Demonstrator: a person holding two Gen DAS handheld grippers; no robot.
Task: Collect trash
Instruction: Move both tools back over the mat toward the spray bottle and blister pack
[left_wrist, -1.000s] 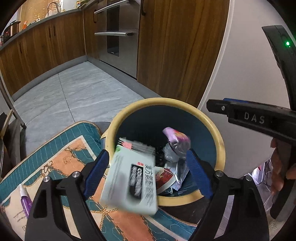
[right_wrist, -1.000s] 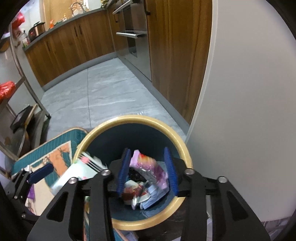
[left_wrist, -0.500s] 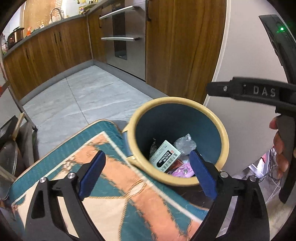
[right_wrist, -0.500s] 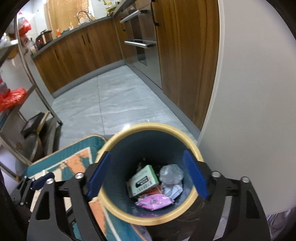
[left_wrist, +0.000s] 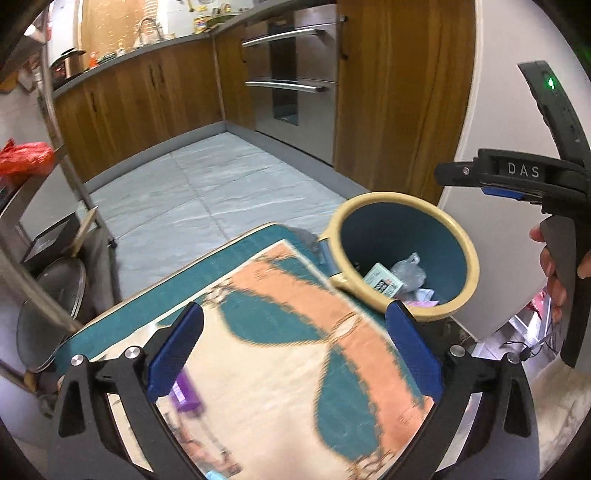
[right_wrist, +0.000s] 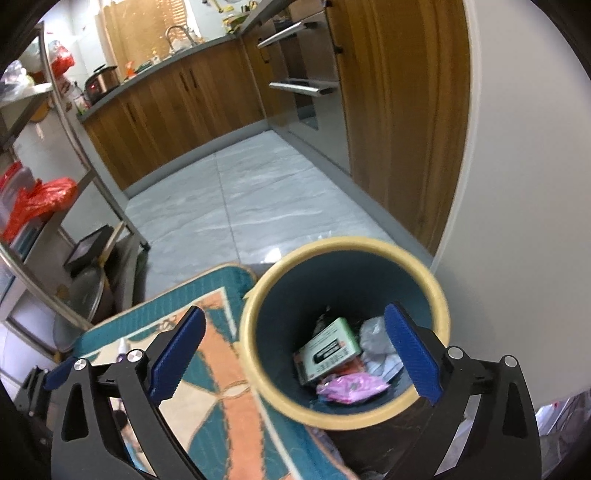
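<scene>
A round trash bin (right_wrist: 441, 295) with a yellow rim and blue inside stands beside a patterned mat; it also shows in the left wrist view (left_wrist: 471, 254). Inside lie a green-white box (right_wrist: 328, 349), a pink wrapper (right_wrist: 352, 386) and crumpled clear plastic (right_wrist: 375, 334). My right gripper (right_wrist: 295, 358) is open and empty above the bin's near rim. My left gripper (left_wrist: 295, 354) is open and empty above the mat (left_wrist: 280, 295), left of the bin. A purple item (left_wrist: 184, 393) lies on the mat by the left finger.
Wooden kitchen cabinets (left_wrist: 155, 92) and a steel oven (left_wrist: 295, 81) line the far side of a grey tile floor (left_wrist: 207, 192). A metal rack (right_wrist: 70, 140) with red bags stands left. A white wall (right_wrist: 517, 184) is right of the bin.
The box left my left gripper and the pink wrapper left my right gripper; both now lie in the bin. Both grippers opened wide and drew back, the left one moving left over the mat.
</scene>
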